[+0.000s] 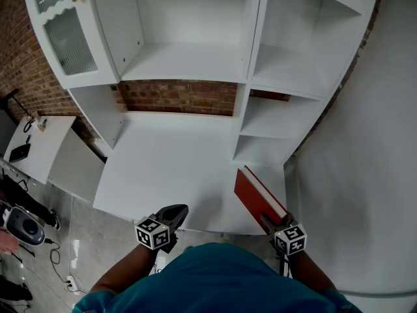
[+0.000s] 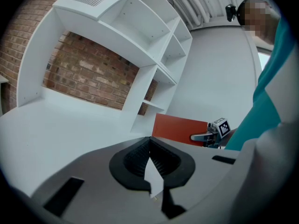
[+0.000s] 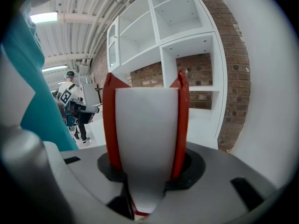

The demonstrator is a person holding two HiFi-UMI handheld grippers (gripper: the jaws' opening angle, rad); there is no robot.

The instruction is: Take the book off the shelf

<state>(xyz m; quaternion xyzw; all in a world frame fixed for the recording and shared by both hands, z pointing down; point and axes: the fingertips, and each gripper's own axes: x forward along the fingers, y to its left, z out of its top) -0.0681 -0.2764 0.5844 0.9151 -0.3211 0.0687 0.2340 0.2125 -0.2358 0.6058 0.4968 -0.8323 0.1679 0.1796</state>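
The red book (image 1: 256, 192) with white pages is off the shelf unit (image 1: 257, 77) and hangs over the right end of the white desk top (image 1: 163, 162), in front of the low right compartments. My right gripper (image 1: 270, 221) is shut on its near end. In the right gripper view the book (image 3: 145, 125) stands upright between the jaws, its red covers against both pads. My left gripper (image 1: 174, 213) hovers at the desk's front edge, shut and empty, its pads meeting at the tips (image 2: 149, 140). From the left gripper view the book (image 2: 180, 127) and the right gripper (image 2: 205, 136) show to the right.
The shelf compartments in view hold nothing. A glass-fronted cabinet door (image 1: 58, 25) is at the upper left and a brick wall (image 1: 179, 96) lies behind the desk. A low white side table (image 1: 39, 142) stands at the left. A plain wall (image 1: 365, 175) closes the right side. A person (image 3: 70, 97) stands far behind.
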